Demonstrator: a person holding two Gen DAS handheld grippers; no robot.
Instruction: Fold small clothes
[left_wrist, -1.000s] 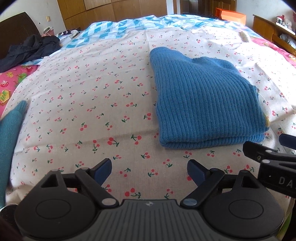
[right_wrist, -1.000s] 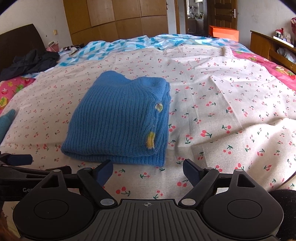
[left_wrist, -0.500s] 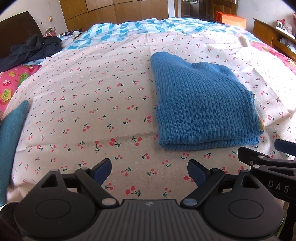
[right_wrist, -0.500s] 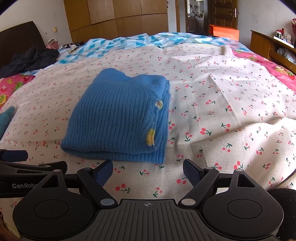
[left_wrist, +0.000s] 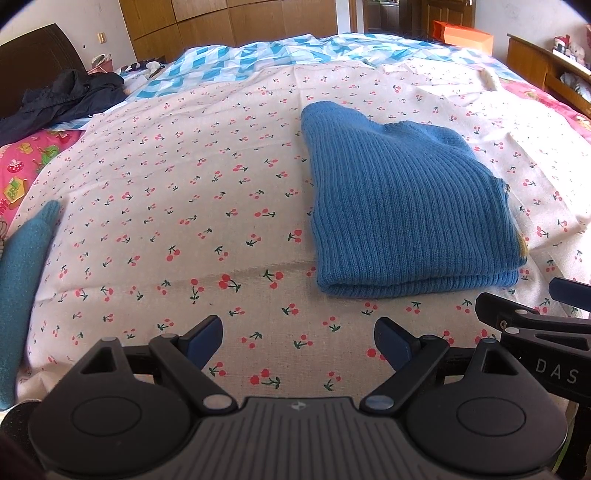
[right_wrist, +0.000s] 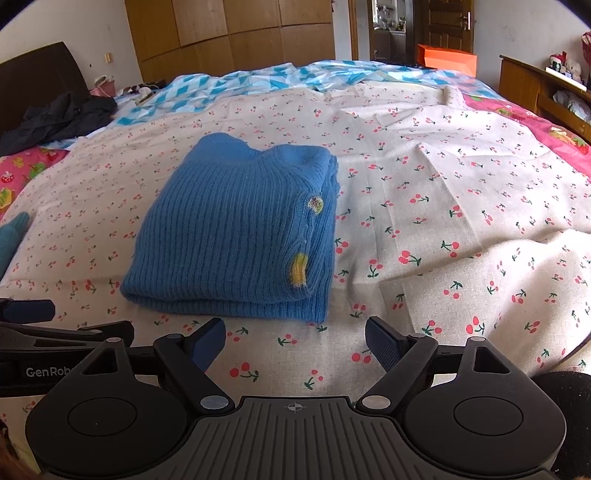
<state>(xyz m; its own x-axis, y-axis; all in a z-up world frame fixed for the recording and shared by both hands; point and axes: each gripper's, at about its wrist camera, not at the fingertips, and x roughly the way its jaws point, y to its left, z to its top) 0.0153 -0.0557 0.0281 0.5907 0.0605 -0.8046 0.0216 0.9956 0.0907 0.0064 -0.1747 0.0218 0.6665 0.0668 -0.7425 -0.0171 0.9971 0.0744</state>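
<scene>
Blue ribbed knit sweater (right_wrist: 229, 236) lies folded flat on the cherry-print sheet (right_wrist: 443, 177).

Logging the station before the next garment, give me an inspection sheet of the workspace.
Surface: cherry-print sheet on the bed, lightly creased.
Job's things: blue sweater folded, lying flat; teal garment at the left edge.
Clutter: dark jacket far left; orange box beyond the bed.
Grippers: left gripper and right gripper open, empty, short of the sweater.
Cables: nothing seen.
Surroundings: wooden wardrobe, shelf at right.
</scene>
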